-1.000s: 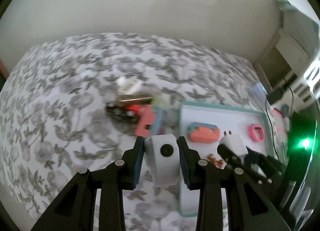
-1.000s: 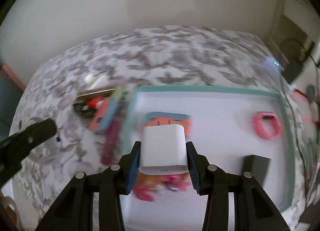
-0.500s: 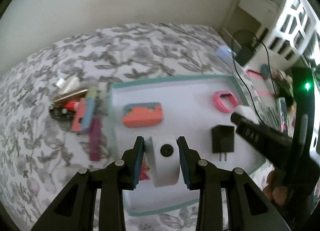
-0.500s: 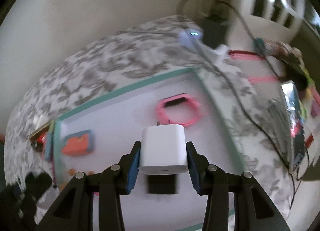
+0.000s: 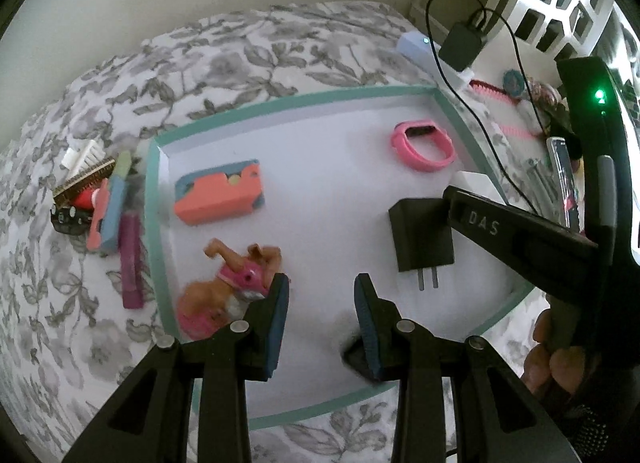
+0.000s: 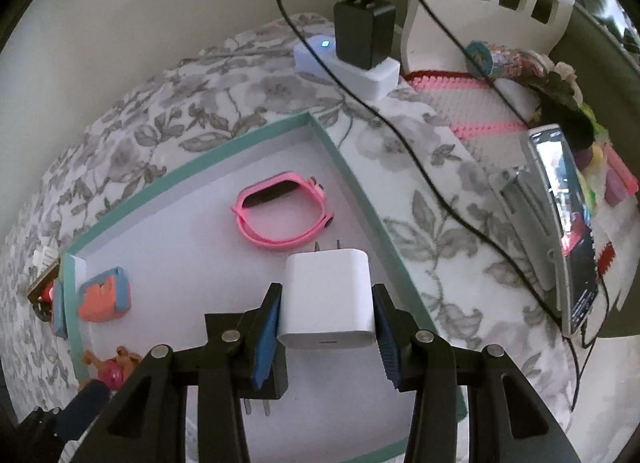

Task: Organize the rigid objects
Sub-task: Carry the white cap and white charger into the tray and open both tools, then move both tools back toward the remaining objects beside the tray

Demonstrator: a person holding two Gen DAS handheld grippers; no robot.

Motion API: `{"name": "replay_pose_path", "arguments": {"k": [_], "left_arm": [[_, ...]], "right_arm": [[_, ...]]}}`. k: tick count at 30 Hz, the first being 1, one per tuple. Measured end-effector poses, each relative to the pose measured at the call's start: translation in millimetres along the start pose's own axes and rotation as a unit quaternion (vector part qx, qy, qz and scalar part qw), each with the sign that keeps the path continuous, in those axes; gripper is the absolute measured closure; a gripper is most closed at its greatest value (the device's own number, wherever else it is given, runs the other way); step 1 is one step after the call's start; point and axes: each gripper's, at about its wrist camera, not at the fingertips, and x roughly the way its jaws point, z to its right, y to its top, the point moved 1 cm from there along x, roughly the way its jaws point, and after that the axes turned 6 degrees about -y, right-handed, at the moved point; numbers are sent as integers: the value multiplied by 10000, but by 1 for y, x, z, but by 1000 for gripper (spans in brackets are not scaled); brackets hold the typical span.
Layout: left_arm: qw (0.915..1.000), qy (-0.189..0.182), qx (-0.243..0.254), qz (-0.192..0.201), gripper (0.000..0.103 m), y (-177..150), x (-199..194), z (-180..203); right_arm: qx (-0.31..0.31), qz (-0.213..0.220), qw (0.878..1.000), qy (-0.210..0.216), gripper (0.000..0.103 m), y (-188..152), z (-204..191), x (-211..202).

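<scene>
A white tray with a teal rim lies on the floral bedspread. In it are a pink band, an orange and blue case, a toy dog and a black plug adapter. My left gripper is open and empty over the tray floor; the white object it held is out of sight. My right gripper is shut on a white charger block, held above the tray's right part near the pink band. The right gripper also shows in the left wrist view.
Left of the tray lies a pile of small items: comb, tubes, pink and blue bars. Right of the tray are a power strip with a black adapter, a black cable, a phone on a stand and a pink mat.
My left gripper has opened and no longer holds the white object. Both grippers have swung right over the tray; the right one still holds the charger block.
</scene>
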Motion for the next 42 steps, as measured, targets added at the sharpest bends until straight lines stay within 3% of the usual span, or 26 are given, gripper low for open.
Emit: {"name": "replay_pose_path", "arguments": {"k": [12, 23, 30, 37, 42], "left_arm": [[9998, 82, -141, -120, 68, -2, 7, -11], [9995, 36, -296, -133, 68, 0, 5, -20], [9994, -28, -340, 2, 68, 4, -8, -22], [9972, -83, -662, 326, 67, 11, -30, -41], [9934, 35, -1009, 537, 59, 13, -43, -64]], "right_arm": [[-65, -275, 9996, -70, 57, -5, -3, 14], [-148, -257, 9994, -167, 56, -5, -6, 13], [-269, -26, 9994, -217, 49, 1, -11, -1], [-450, 334, 9982, -227, 48, 7, -20, -22], [-699, 472, 9963, -139, 48, 4, -36, -31]]}}
